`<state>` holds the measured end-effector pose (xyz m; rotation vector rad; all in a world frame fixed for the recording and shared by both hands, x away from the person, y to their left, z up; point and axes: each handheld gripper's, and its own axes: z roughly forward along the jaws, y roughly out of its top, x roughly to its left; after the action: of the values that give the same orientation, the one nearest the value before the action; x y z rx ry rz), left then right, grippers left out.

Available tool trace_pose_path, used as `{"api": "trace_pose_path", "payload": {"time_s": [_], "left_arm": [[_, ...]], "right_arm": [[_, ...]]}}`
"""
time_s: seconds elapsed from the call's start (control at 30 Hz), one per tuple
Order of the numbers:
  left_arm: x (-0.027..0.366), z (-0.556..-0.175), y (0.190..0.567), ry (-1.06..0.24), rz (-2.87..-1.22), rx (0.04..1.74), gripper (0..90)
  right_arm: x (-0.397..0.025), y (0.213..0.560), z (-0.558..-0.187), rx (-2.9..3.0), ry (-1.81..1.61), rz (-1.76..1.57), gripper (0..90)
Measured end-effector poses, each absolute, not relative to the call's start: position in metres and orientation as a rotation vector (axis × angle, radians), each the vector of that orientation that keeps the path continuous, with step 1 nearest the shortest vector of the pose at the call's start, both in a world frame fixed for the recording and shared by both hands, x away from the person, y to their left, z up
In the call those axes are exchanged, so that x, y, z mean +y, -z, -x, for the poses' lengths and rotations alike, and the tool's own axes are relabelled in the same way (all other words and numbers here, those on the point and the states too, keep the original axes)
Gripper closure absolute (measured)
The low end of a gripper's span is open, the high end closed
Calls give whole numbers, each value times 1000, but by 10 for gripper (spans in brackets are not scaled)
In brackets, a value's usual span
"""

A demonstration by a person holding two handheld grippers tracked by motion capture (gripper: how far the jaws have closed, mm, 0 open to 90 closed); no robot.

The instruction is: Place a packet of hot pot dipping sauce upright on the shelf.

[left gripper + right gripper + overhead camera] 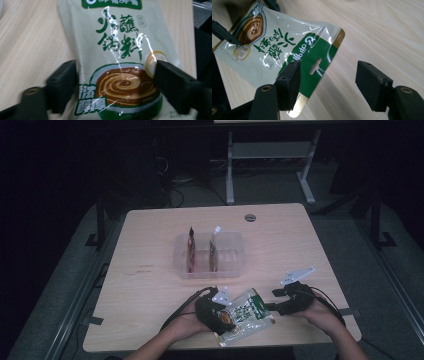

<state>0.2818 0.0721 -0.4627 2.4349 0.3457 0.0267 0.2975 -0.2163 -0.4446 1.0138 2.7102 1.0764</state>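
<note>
Nearest the camera, a sauce packet lies at the front edge of the bench, between the two hands. The left gripper stands with its jaws on either side of the packet's lower end, against its edges (a firm clamp cannot be confirmed). The right gripper is spread wide at the green header end, one jaw over the header, the other above bare wood. The bench is pale wood grain with a small round cap near its far edge. A clear plastic tub sits mid-bench with two packets standing upright in it. The room beyond is dark; grey floor and a white frame show behind.
</note>
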Motion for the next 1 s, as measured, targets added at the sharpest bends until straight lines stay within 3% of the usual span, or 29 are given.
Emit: {"api": "trace_pose_path", "payload": {"time_s": [0.3,0.6,0.8,1.0], "left_arm": [[76,-283,461,-117,-2420,364,534],[77,-288,462,-62,-2395,392,813],[82,-294,461,14,-2360,417,886],[88,-297,455,40,-2319,412,900]], "right_arm": [[-217,444,-299,2704,-1071,-1016,358],[-217,444,-299,2696,-1094,-1034,357],[-219,444,-300,2682,-1105,-1037,352],[-221,442,-299,2669,-1151,-1057,364]]}}
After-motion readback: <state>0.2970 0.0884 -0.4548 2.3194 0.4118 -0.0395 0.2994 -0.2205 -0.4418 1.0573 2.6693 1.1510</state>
